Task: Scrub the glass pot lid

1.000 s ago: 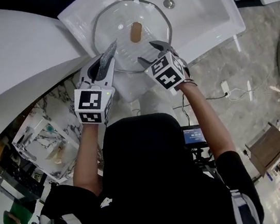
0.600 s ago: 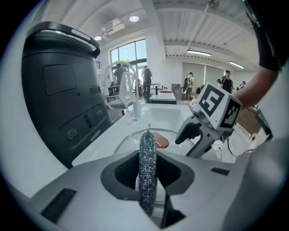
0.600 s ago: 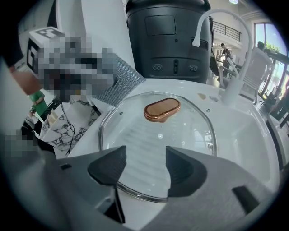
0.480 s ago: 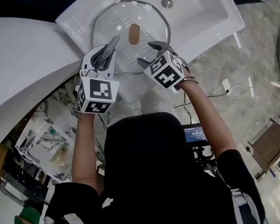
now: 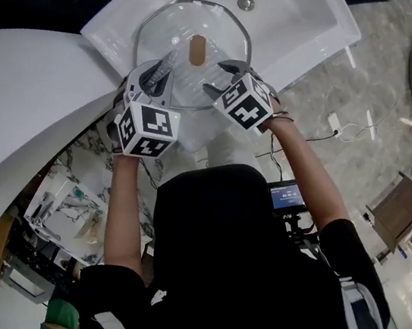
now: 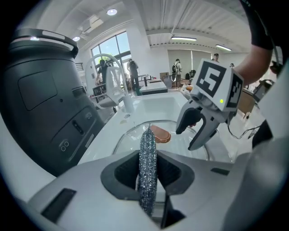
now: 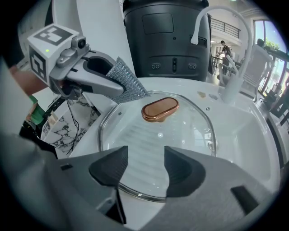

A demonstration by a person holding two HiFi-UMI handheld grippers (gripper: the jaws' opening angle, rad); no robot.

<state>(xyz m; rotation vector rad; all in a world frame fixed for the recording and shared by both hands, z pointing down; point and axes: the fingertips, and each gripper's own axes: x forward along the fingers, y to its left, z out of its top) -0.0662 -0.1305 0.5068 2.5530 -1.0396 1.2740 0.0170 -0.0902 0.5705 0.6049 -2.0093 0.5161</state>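
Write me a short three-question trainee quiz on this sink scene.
1. Multiple choice: what is clamped in the left tool?
A) a silvery scrub cloth
B) a yellow sponge
C) nothing
2. True or false: the glass lid lies handle-up on the white sink.
3. Fill in: the lid's handle is ___-coloured.
Key: 1 A; 2 true; 3 copper.
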